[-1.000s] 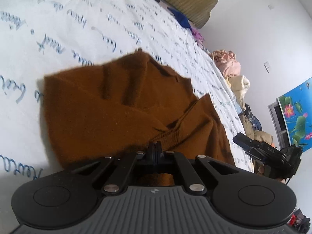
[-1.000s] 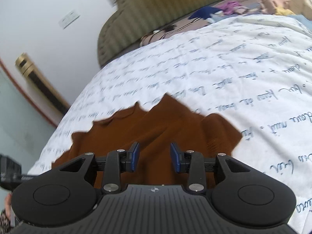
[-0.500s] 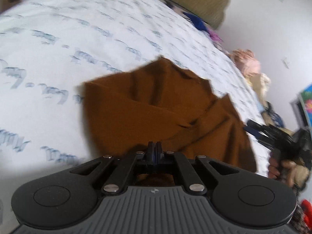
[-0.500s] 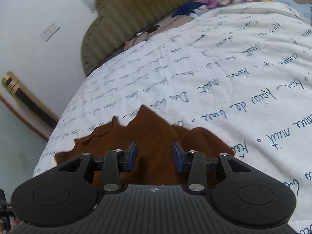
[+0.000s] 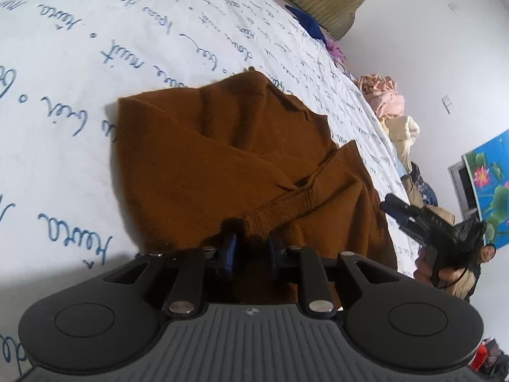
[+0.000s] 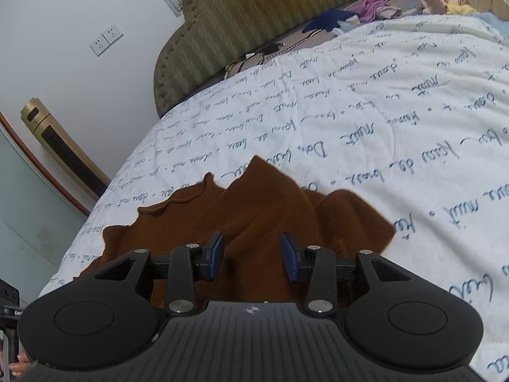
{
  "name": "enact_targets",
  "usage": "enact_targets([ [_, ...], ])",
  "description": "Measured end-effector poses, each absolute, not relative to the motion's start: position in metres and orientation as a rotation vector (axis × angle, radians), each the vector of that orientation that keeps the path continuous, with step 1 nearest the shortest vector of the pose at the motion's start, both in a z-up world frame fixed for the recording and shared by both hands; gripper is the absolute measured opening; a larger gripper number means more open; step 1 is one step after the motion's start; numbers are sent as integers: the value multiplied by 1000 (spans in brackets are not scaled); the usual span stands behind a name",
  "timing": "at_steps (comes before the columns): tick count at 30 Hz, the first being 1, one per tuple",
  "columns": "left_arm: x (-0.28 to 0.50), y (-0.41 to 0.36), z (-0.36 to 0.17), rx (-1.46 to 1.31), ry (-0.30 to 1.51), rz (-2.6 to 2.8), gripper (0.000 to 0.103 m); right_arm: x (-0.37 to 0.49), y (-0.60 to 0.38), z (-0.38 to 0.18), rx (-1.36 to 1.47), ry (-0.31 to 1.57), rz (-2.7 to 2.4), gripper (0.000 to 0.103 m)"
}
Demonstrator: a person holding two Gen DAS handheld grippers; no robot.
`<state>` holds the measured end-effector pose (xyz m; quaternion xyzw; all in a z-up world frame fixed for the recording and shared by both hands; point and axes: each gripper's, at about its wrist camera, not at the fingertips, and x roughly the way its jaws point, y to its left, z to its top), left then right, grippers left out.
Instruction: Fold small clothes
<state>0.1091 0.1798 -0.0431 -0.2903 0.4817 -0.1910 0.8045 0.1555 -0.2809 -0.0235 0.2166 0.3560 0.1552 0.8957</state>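
1. Brown knit: the small garment (image 5: 222, 159) lies on the bed's printed white quilt (image 5: 79, 47), partly folded, with one ribbed edge doubled across its middle and a frilled hem visible along the far side in the right wrist view (image 6: 254, 210).

2. Step in hand, as I judge it: letting go of a folded-over edge and setting up the next fold. To do it well, lift the tool straight off so the knit is not dragged back open, then flatten the ridge where the ribbed band crosses before folding again. The soft knit will likely slump, so take corners, not mid-cloth.

3. Left tool (image 5: 251, 251): blue pads spread a little, with the ribbed band just in front of and between them. Cloth sits in the gap but is not pinched. The tool is held low, angled down over the near edge of the garment.

4. Right tool (image 6: 254, 258): pads spread wider, nothing between them but the garment seen below. It hovers over the garment's opposite side, tilted down; whether it touches the cloth I cannot tell. In the left wrist view it shows at the bed's edge, held in the person's hand (image 5: 445, 273).

5. Outward: padded olive headboard (image 6: 254, 31) beyond the quilt; loose clothes (image 5: 381, 95) piled along the far side of the bed; wall sockets (image 6: 106, 38) on the white wall.
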Motion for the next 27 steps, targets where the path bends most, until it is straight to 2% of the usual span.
enact_targets([
  [2,114,174,-43,-595,1005,-401,20,160,-284,-24,452,737,303,42],
  [4,122,169,-48,-613,1052,-419,18,163,-287,-26,472,737,292,42],
  [5,123,169,-49,-630,1053,-425,15,165,-288,-27,487,740,289,42],
  [6,125,168,-48,-640,1048,-437,5,166,-288,-28,496,744,285,42],
  [18,121,168,-27,-649,993,-434,4,197,-277,-28,487,744,231,42],
  [25,145,177,-5,-576,952,-353,4,205,-278,-29,510,725,230,42],
  [27,156,179,1,-553,938,-325,4,215,-281,-32,522,745,243,49],
])
